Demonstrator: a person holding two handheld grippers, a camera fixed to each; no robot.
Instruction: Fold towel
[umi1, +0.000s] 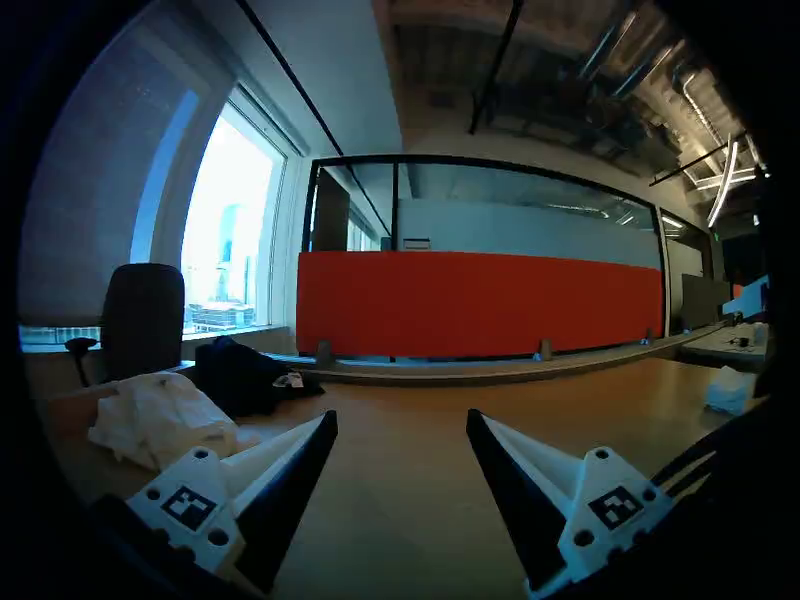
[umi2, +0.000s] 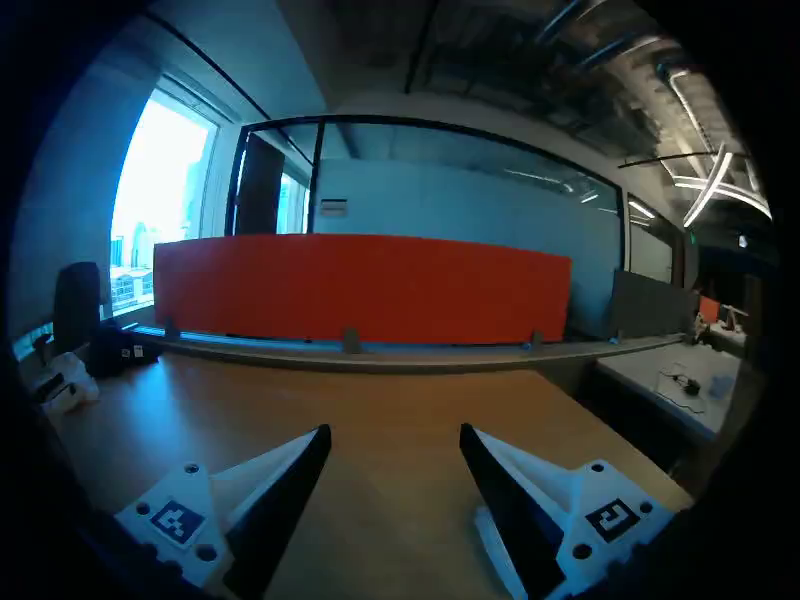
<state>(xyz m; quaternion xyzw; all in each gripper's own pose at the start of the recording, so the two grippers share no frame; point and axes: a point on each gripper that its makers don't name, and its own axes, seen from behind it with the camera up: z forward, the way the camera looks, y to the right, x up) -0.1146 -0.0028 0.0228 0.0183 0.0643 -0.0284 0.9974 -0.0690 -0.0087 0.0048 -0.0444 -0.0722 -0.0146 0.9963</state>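
The left gripper (umi1: 401, 415) is low over a wooden table (umi1: 420, 470), with its two white-and-black fingers spread wide apart and nothing between them; bare tabletop shows through the gap. The right gripper (umi2: 393, 430) is held the same way above the same wood, its fingers parted and gripping nothing.

In the left gripper view the towel (umi1: 165, 415), white and crumpled into a loose heap, lies on the table off to the left of the gripper, just beyond the left finger and not touched by it. Right behind the towel sits a dark bundle of cloth or a bag (umi1: 245, 375), close enough that the two seem to meet. A dark office chair (umi1: 143, 320) stands behind them against a bright window (umi1: 230, 240).

In the right gripper view the towel (umi2: 68, 383) shows as a small white lump at the far left edge of the table, well apart from the right gripper.

An orange partition (umi1: 480, 303) runs along the far edge of the table, with glass walling above it. To the right in the right gripper view, a pale neighbouring desk (umi2: 680, 375) carries some cables. A small white object (umi1: 728, 390), too blurred to name, lies near the table's right end in the left gripper view
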